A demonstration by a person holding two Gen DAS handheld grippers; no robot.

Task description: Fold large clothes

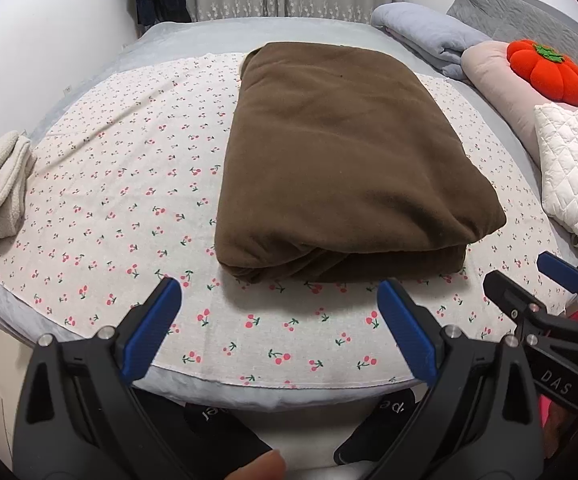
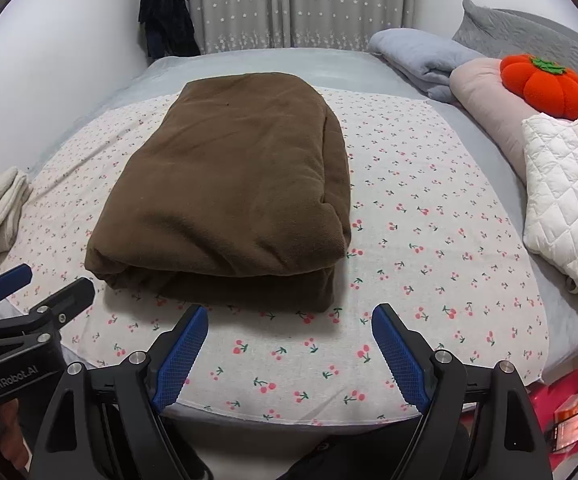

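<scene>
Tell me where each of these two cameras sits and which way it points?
Left wrist: rides on the left gripper, looking forward over the bed at the folded brown garment; its open blue fingers, the right gripper, a fingertip and socked feet show.
Right wrist: rides on the right gripper, facing the same brown garment; its open fingers and the left gripper show.
Shared: the garment, cherry-print sheet, orange pumpkin cushion, curtains.
</scene>
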